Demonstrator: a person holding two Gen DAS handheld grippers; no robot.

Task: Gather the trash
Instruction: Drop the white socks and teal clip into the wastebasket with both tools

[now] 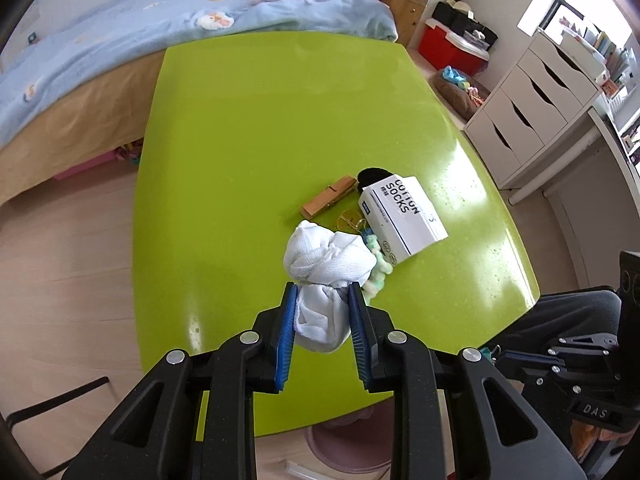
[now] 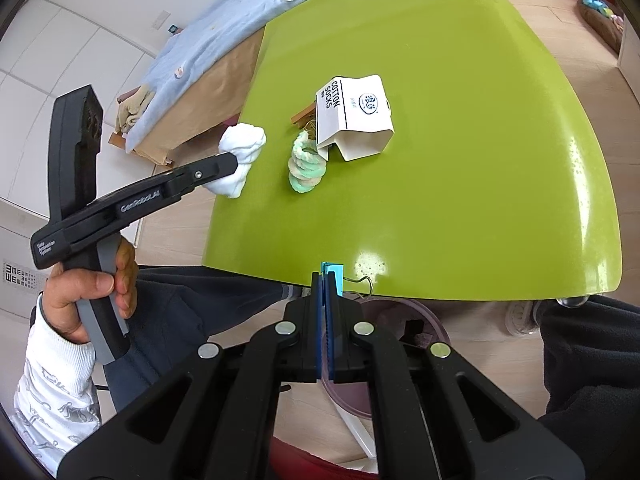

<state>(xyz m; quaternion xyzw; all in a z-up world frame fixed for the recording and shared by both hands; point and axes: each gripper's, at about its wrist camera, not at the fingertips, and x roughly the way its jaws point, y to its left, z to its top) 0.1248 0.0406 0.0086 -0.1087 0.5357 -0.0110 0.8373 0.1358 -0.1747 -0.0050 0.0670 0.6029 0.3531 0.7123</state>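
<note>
On the left side of the room a bed with a light blue blanket is seen, pushed up against the far edge of the lime green surface. A white drawer unit is placed off to the right on the wood floor, with a red bin beyond it. Below the near edge of the surface a mauve trash bin is partly visible. On the surface a white carton marked COTTON SOCKS is laid on its side, with a wooden clothespin just beside its far-left corner and a pastel twisted ring touching its open end. A small yellow wire item is tucked between clothespin and carton; it cannot be identified. A crumpled white tissue wad is clamped between the blue pads of the left gripper, jaws closed onto it, held above the near-left part of the surface, apart from the carton. The left hand is wrapped around the gripper handle. The right gripper is closed on a teal binder clip, its wire handle sticking out to the right, held at the near edge of the surface above the trash bin.
</note>
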